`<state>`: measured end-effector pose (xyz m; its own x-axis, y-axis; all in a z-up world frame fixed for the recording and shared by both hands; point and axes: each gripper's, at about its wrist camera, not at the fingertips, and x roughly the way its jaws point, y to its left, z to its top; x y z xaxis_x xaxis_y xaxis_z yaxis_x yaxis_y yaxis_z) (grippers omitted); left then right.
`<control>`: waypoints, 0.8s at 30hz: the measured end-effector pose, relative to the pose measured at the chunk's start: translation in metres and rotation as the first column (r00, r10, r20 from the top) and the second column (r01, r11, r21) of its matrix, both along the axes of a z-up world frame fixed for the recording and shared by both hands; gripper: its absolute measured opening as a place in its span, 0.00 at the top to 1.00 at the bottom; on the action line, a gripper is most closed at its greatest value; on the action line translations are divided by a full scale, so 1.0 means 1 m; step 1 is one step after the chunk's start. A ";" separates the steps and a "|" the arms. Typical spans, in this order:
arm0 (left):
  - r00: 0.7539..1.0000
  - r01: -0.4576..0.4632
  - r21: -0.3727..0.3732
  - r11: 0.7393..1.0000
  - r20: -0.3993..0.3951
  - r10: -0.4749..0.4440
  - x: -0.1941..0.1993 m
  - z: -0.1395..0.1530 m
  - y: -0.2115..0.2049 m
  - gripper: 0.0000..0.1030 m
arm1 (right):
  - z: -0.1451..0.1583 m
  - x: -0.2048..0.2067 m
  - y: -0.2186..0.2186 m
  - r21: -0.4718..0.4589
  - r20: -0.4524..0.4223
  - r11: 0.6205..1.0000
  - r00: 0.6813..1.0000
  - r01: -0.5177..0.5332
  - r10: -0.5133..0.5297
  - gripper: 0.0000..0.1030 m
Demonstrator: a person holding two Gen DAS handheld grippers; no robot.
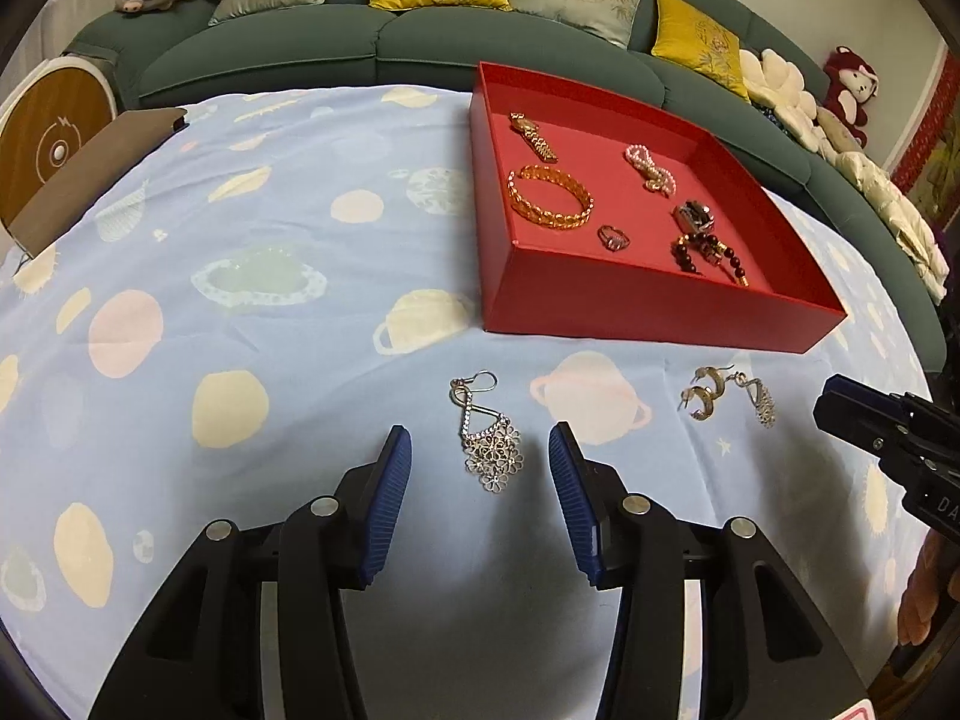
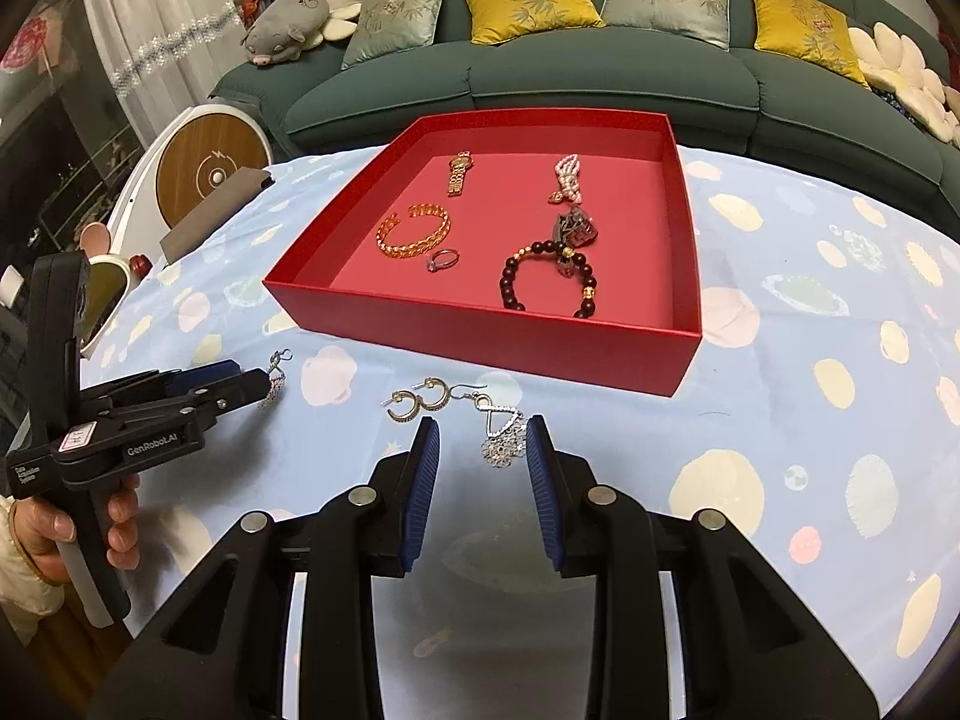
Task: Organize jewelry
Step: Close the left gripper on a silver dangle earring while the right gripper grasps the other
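While both grippers gape, hoop earrings (image 2: 418, 403) beside silver earring (image 2: 503, 433), red tray (image 2: 480, 324) beyond.

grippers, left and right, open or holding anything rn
left gripper: open, straddling a silver flower earring, not holding it.
right gripper: open, around the matching earring.

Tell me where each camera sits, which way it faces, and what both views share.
Left wrist: rides the left gripper, looking forward along open fingers at a silver drop earring; the right gripper shows at the right edge.
Right wrist: rides the right gripper, open around the other silver earring; the left gripper and the hand holding it show at left.
Shared: red tray of jewelry, gold hoop earrings, planet-print cloth, green sofa.
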<state>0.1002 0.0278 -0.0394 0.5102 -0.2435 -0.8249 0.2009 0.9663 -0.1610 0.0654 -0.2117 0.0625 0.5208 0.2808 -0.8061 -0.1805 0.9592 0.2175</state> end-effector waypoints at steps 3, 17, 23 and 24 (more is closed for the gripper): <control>0.999 0.006 0.037 0.999 0.033 -0.008 -0.001 -0.001 -0.005 0.56 | -0.005 0.001 0.004 -0.004 -0.012 1.000 1.000 -0.011 0.011 0.71; 0.998 0.017 0.046 0.999 0.064 -0.020 0.003 -0.001 -0.008 0.86 | -0.037 0.018 0.010 -0.052 -0.044 0.999 0.999 -0.001 -0.001 0.67; 0.997 0.032 0.042 0.999 0.062 -0.034 0.003 -0.001 -0.007 0.86 | -0.037 0.021 0.020 -0.113 -0.021 0.993 0.999 -0.029 0.027 0.76; 0.998 0.032 0.037 0.999 0.060 -0.034 0.002 -0.001 -0.006 0.86 | -0.037 0.021 0.020 -0.118 -0.019 0.993 0.999 -0.028 0.026 0.81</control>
<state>0.1027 0.0216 -0.0400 0.5514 -0.2316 -0.8014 0.2414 0.9639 -0.1124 0.0863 -0.1915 0.0253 0.5003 0.1966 -0.8432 -0.2040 0.9732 0.1059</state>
